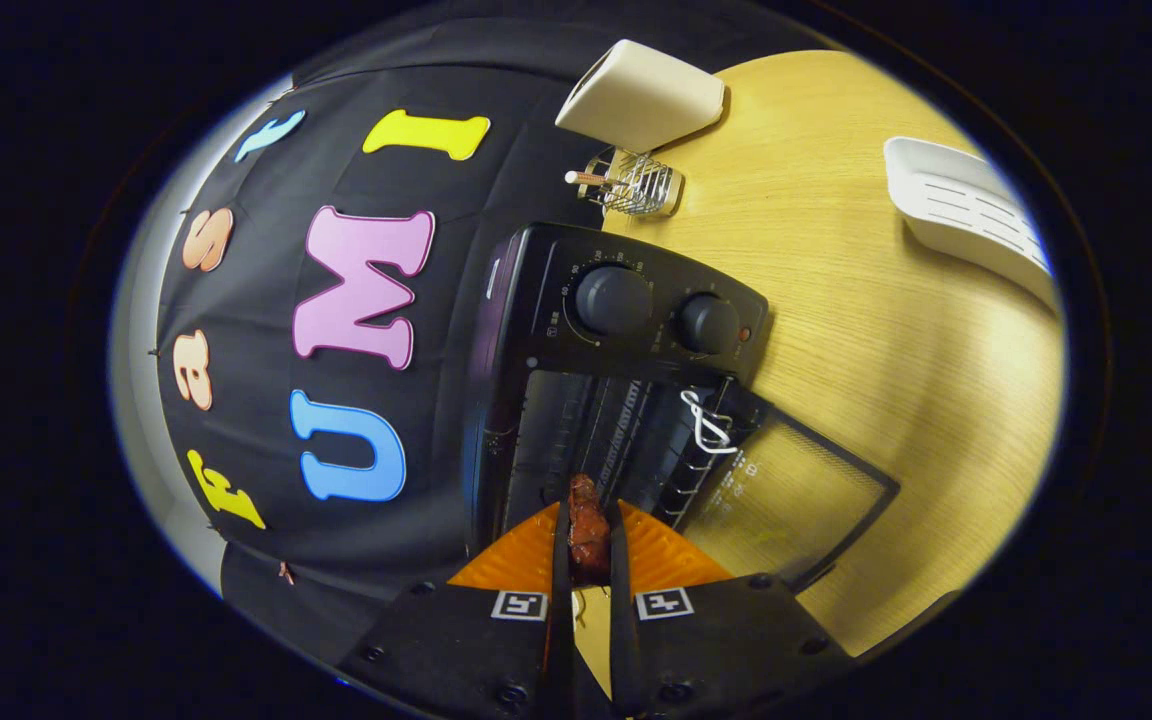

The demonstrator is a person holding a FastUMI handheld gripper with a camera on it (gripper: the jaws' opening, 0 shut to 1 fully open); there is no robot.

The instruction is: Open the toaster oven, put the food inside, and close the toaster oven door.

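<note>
The black toaster oven (636, 320) stands on the wooden table, seen rolled sideways, with two knobs on its control panel. Its glass door (786, 500) hangs folded down and open, and the dark cavity with a wire rack (616, 430) shows. A white cord (704, 420) is tied at the door's handle. My gripper (588, 530) with orange fingers (526, 555) is shut on a dark reddish-brown piece of food (588, 525). The food's tip is at the mouth of the oven cavity, just over the front of the rack.
Beyond the oven on the wooden table (856, 300) stand a small wire holder (636, 182) and a cream box (641, 95). A white slotted tray (966, 215) lies at the table's far side. Black cloth wall lies behind the oven.
</note>
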